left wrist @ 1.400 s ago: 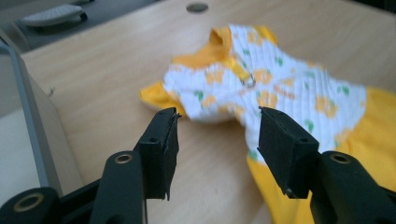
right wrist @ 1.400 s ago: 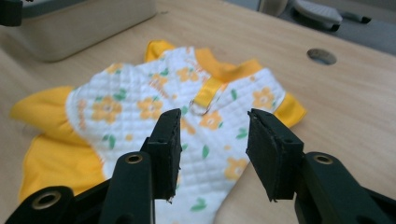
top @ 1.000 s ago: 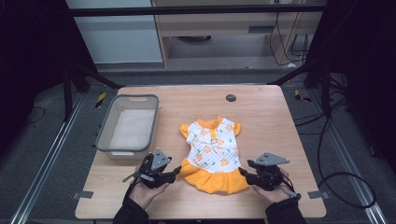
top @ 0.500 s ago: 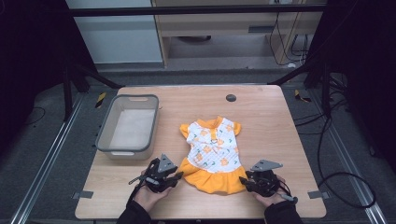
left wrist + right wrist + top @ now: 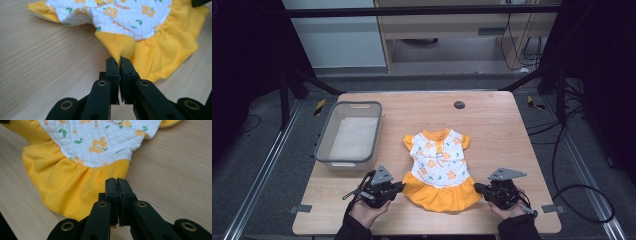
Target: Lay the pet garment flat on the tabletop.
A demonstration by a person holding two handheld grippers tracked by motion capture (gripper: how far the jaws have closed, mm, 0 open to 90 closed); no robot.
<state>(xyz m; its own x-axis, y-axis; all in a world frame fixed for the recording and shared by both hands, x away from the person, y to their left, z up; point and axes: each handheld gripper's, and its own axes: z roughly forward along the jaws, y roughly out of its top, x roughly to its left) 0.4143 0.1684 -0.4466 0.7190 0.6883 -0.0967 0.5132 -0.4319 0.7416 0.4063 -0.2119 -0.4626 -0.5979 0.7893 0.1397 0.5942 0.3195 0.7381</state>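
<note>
Dress (image 5: 439, 170) lying flat mid-table (image 5: 492, 125), beside bin (image 5: 349, 137); looking light, soft, floppy. Left gripper (image 5: 118, 61) just closing, pinching hem corner; right gripper (image 5: 117, 182) just closing, clenching on opposite hem edge. Corners seeming best holds.

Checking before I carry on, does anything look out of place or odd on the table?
Nothing is spilled or damaged. The small white, flower-printed dress with the orange ruffled skirt lies flat, except where the left hand-held gripper pinches its hem corner into a raised peak. The grey plastic bin sits slightly angled.
</note>
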